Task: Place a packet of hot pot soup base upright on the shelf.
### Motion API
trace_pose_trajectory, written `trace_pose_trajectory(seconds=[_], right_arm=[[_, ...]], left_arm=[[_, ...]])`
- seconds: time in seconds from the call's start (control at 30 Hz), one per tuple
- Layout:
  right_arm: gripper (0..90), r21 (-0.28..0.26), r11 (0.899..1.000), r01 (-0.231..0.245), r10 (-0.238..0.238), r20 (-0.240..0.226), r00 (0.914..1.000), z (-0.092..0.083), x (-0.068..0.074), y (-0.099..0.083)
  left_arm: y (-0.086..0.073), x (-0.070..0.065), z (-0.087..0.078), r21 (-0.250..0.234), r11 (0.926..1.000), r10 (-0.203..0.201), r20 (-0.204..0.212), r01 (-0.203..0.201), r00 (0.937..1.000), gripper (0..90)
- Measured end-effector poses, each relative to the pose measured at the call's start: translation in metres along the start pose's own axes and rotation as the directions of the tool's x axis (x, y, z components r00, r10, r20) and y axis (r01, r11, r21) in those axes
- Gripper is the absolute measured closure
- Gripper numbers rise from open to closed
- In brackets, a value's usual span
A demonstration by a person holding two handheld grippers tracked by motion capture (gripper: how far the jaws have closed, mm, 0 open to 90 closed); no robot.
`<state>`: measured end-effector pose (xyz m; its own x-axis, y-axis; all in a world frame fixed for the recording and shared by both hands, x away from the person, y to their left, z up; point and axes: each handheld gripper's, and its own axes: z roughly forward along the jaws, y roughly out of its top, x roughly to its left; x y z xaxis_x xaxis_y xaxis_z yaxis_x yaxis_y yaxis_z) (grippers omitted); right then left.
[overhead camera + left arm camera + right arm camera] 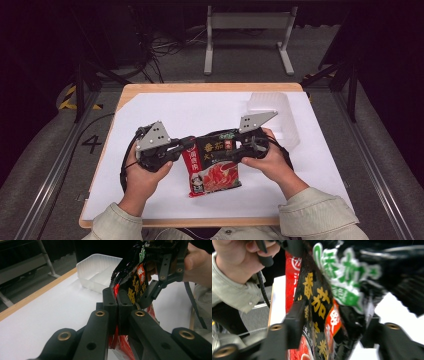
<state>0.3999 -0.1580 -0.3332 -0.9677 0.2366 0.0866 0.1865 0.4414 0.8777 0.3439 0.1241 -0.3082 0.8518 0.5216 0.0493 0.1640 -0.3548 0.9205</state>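
With the left tool (184, 148) pinching the glossy red-and-black plastic noodle packet (214, 162) at its nine-o'clock edge above the white tabletop (200, 112), the right tool (239, 148), jaws half-spread around its top, should clamp squarely before pulling.

High view: white table sheet (200, 110) bright, evenly lit from above; surrounding floor and room fall off to near black, corners darkest. Shadows soft and short under hands. Picture slightly soft, low detail.

Left gripper view: sheet near overexposed, background dim; black jaws close to lens soft; faint sheen on noodle packet (130, 282).

Right gripper view: heavy blur, packet too close for focus; glare streaks on foil; white patch at right blown out.
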Motion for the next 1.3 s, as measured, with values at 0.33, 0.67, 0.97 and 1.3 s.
trace_pose_trajectory(seconds=[0.33, 0.67, 0.97, 1.3], right_arm=[[78.0, 0.016, 1.0, 0.011, -0.01, -0.026, 0.9996, -0.004, 0.001, 0.003], [84.8, 0.004, 1.0, -0.02, 0.02, -0.062, 0.9979, -0.006, 0.001, 0.003], [84.9, 0.001, 1.0, 0.009, -0.009, -0.013, 0.9999, -0.019, 0.005, 0.012], [84.8, -0.034, 0.999, 0.026, -0.023, 0.069, 0.9973, -0.044, 0.002, 0.023]], left_arm=[[-0.001, 0.002, -0.001, -0.014, 0.9997, -0.019, 0.011, 0.019, 0.9998, 88.6], [-0.001, 0.01, -0.002, -0.016, 0.9984, -0.053, 0.08, 0.054, 0.9954, 75.6], [0.003, 0.013, -0.007, -0.004, 0.999, -0.044, 0.067, 0.044, 0.9968, 37.2], [-0.006, 0.03, -0.025, 0.0, 0.9962, -0.087, 0.018, 0.087, 0.9961, 34.4]])
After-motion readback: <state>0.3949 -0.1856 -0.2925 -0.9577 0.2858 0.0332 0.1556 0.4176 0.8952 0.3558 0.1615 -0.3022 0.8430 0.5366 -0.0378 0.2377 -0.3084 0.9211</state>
